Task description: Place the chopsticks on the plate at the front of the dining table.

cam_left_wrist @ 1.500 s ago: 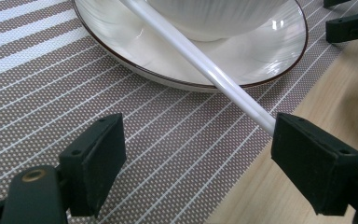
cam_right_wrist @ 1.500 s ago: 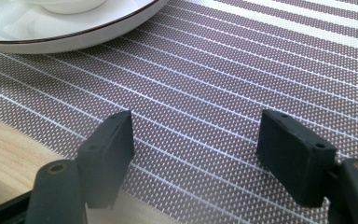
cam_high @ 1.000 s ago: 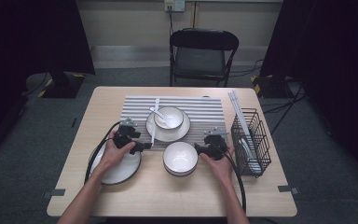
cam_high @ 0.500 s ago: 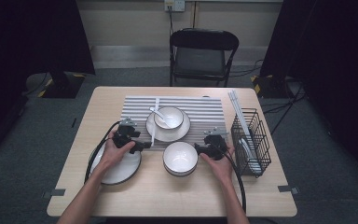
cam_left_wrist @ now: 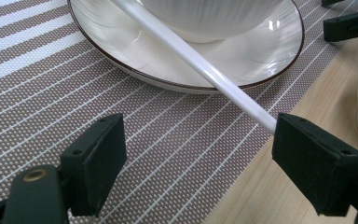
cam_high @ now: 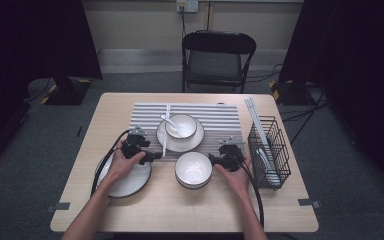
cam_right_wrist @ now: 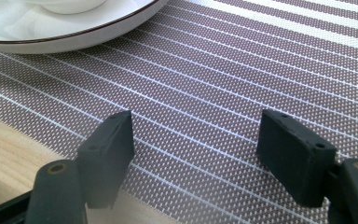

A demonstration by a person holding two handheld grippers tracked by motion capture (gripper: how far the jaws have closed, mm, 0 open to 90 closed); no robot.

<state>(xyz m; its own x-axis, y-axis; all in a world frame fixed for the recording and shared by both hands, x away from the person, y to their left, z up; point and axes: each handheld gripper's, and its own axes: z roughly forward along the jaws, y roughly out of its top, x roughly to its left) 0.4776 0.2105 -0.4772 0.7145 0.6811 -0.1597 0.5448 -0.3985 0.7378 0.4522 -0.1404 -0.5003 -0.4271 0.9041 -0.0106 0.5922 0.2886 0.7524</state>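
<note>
High view: a pale wooden table (cam_high: 80,200) stands on grey carpet in a dim room, dark drapes at both sides and a black folding chair (cam_high: 219,59) beyond its far edge. Near the left edge, a white plate (cam_high: 130,182) lies under the person's left hand, which holds the left gripper (cam_high: 156,156) at the near-left corner of a grey striped placemat (cam_high: 220,117). Its jaws stand wide apart, gripping nothing; in the left gripper view the near end of a white chopstick (cam_left_wrist: 214,77) reaches between them, right up against the right-hand pad, though contact cannot be told. That chopstick runs back across the rim of a brown-edged plate (cam_high: 196,137) at the mat's centre, which carries a small bowl (cam_high: 186,122) with a spoon (cam_high: 169,121). An empty white bowl (cam_high: 193,169) sits just off the mat's near edge. The right gripper (cam_high: 213,159) hovers beside it over the mat's near-right corner, jaws equally wide and empty. A black wire rack (cam_high: 270,150) lines the right edge.
</note>
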